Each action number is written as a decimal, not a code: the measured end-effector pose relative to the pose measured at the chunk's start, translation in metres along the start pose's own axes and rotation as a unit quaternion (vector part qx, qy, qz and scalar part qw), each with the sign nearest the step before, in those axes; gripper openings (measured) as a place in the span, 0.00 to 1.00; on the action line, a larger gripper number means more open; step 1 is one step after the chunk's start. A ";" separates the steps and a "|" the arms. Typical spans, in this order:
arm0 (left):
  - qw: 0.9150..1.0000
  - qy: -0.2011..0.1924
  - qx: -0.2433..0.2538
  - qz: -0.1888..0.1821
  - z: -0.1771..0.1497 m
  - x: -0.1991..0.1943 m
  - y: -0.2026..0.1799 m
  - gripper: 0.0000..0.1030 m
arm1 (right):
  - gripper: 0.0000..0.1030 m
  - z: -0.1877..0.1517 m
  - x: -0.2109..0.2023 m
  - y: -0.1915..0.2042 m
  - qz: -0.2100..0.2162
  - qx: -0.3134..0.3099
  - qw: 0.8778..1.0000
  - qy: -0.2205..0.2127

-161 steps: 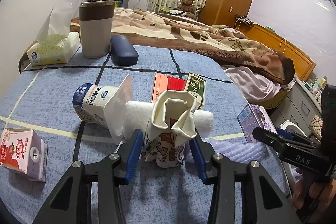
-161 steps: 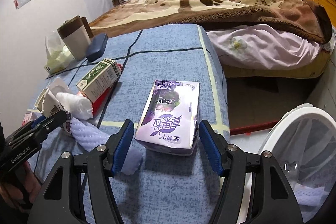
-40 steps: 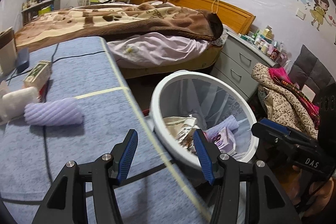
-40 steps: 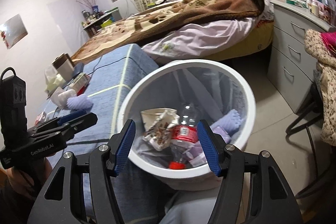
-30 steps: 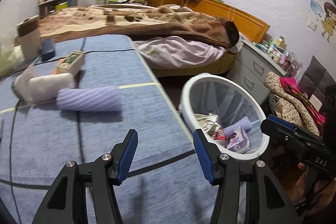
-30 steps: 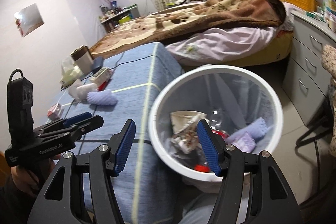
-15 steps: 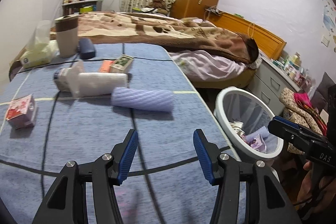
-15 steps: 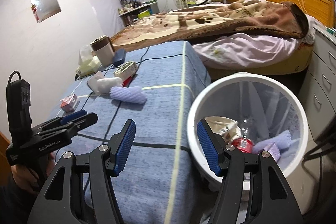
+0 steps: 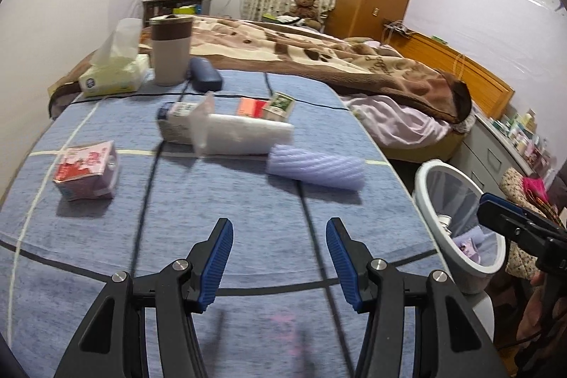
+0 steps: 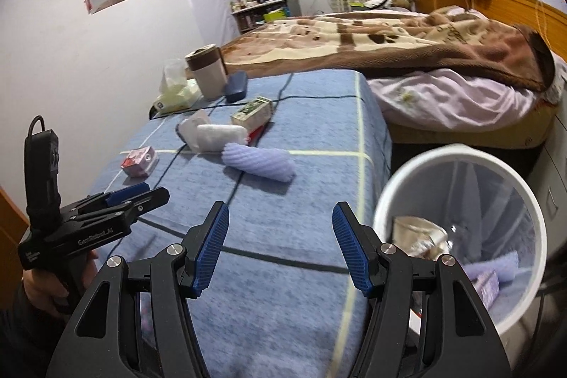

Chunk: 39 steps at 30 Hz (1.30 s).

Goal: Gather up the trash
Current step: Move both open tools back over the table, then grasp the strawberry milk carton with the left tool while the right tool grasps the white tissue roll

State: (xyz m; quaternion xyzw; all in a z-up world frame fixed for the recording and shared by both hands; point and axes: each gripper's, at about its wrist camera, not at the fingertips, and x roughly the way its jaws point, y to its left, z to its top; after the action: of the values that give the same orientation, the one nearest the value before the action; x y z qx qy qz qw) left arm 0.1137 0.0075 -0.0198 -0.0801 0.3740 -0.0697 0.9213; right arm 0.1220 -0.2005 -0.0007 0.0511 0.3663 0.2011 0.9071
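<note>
Bedroom bench w/ blue cloth [image 9: 248,201], trash still scattered mid-frame.
Both tools wide, empty: left tool [image 9: 280,257], right tool [image 10: 280,250]. Purple ribbed roll [image 9: 315,167] lies flat ctr-right, long axis left-right, nr white bin [image 10: 457,158] lower right.

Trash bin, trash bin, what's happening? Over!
Both claws, left and right, open, empty. Trash bin beside the table holds some scraps. Purple roll, white roll and pink carton remain on the table. Nothing in the way.
</note>
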 end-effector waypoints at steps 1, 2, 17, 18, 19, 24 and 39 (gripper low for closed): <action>1.000 -0.002 -0.003 0.005 0.001 -0.001 0.006 0.53 | 0.61 0.002 0.002 0.003 0.003 -0.004 1.000 0.000; 1.000 -0.003 -0.006 0.009 0.002 -0.002 0.010 0.53 | 0.61 0.004 0.003 0.005 0.005 -0.007 1.000 0.000; 0.996 -0.007 -0.057 0.072 0.017 0.000 0.089 0.53 | 0.61 0.024 0.042 0.022 0.022 -0.037 0.999 0.019; 0.995 -0.008 -0.060 0.075 0.018 0.001 0.094 0.53 | 0.61 0.025 0.044 0.022 0.022 -0.038 0.999 0.021; 0.995 -0.008 -0.062 0.078 0.019 0.001 0.099 0.53 | 0.61 0.026 0.049 0.022 0.023 -0.039 0.999 0.025; 0.992 -0.019 -0.072 0.104 0.027 0.003 0.125 0.59 | 0.61 0.032 0.067 0.026 0.022 -0.048 0.998 0.037; 0.989 -0.001 -0.074 0.130 0.036 0.035 0.176 0.82 | 0.61 0.052 0.125 0.042 0.026 -0.089 0.993 0.072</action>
State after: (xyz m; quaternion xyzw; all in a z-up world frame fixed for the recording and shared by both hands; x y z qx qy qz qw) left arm 0.1757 0.1762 -0.0536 -0.0985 0.3843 0.0789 0.9145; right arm 0.2251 -0.1096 -0.0332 -0.0353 0.4099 0.2597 0.8737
